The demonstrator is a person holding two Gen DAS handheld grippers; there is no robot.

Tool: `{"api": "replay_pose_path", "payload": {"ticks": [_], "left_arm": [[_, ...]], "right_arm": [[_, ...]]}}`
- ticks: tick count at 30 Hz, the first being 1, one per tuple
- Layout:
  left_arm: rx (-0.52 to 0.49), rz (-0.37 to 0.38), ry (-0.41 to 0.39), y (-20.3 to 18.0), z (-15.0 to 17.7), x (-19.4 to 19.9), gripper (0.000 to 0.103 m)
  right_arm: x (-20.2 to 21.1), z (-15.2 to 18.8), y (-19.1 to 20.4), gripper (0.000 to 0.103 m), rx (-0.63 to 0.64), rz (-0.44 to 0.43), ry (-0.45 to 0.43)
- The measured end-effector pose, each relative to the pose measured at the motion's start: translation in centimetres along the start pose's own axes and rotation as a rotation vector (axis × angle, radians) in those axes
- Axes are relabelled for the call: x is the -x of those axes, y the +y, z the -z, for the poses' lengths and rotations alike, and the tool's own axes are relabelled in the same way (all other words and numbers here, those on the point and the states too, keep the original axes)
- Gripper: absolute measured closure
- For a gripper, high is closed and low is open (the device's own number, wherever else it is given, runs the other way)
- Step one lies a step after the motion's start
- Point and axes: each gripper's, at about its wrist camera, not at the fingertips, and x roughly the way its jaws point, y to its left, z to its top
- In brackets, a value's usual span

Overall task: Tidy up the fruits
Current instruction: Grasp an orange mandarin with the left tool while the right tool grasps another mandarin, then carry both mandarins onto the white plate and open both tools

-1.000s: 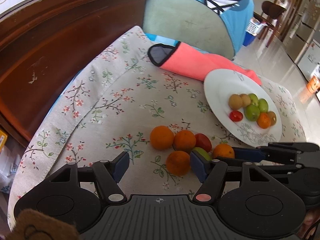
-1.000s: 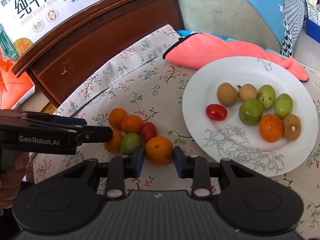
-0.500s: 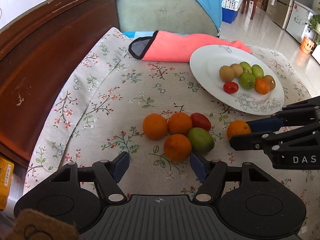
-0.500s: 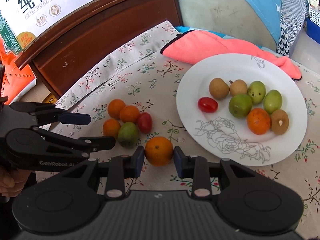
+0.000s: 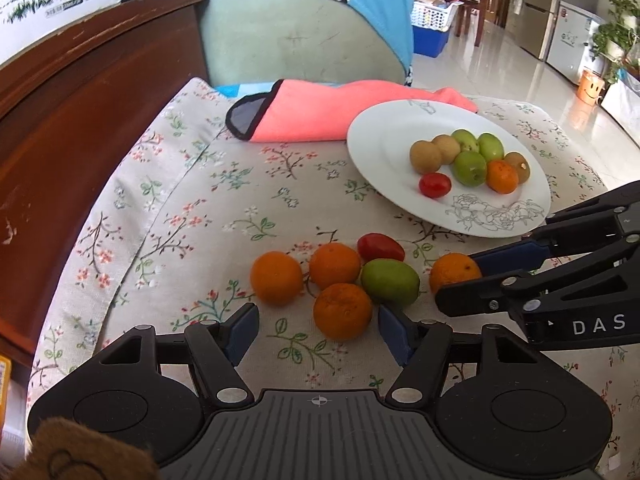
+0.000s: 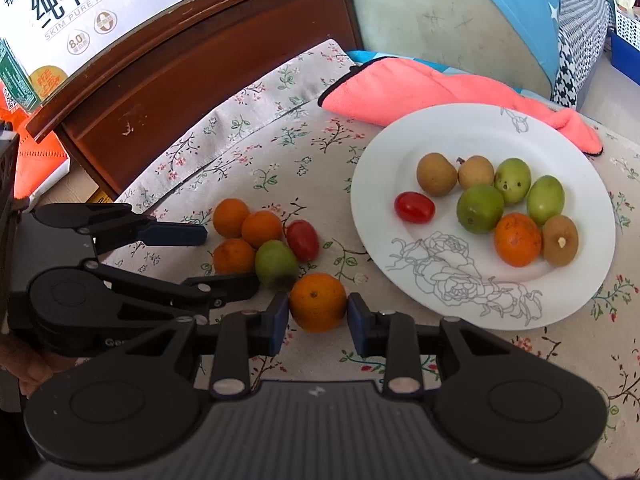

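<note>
My right gripper is shut on an orange and holds it just off the pile; it also shows in the left wrist view. A cluster of three oranges, a green fruit and a red tomato lies on the floral cloth. My left gripper is open and empty, with the nearest orange between its fingertips' line. A white plate holds several fruits: brown, green, one orange, one tomato.
A pink cloth lies behind the plate. A dark wooden headboard runs along the left. A milk carton box stands behind it. The cloth's edge drops off at the left and front.
My right gripper has carried its orange away from the cluster toward the plate side. My left gripper has drawn back and swung, with the view turned more toward the plate.
</note>
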Motion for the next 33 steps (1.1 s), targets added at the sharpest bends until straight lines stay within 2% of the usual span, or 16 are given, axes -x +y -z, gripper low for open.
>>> {"api": "replay_pose_path", "payload": {"ticks": [4, 6, 10, 13, 23, 33], "left_arm": [[-0.01, 0.008, -0.009, -0.2, 0.0, -0.2, 0.045], [-0.009, 0.023, -0.007, -0.2, 0.0, -0.4, 0.058], [-0.004, 0.031, -0.015, -0.3, 0.0, -0.5, 0.064], [-0.011, 0.04, -0.018, -0.5, 0.0, -0.5, 0.074], [0.001, 0.046, -0.009, -0.8, -0.3, 0.7, 0.075], [0.045, 0.042, -0.056, -0.4, -1.5, 2.3, 0.075]], "right_arm": [[0.1, -0.1, 0.0, 0.071, -0.001, 0.001, -0.006], [0.1, -0.1, 0.0, 0.071, -0.001, 0.001, -0.007], [0.1, 0.0, 0.0, 0.071, -0.005, 0.002, -0.005], [0.0, 0.0, -0.1, 0.071, -0.008, 0.004, -0.004], [0.4, -0.2, 0.2, 0.071, 0.003, -0.014, -0.018], [1.8, -0.8, 0.4, 0.071, 0.006, -0.039, -0.065]]}}
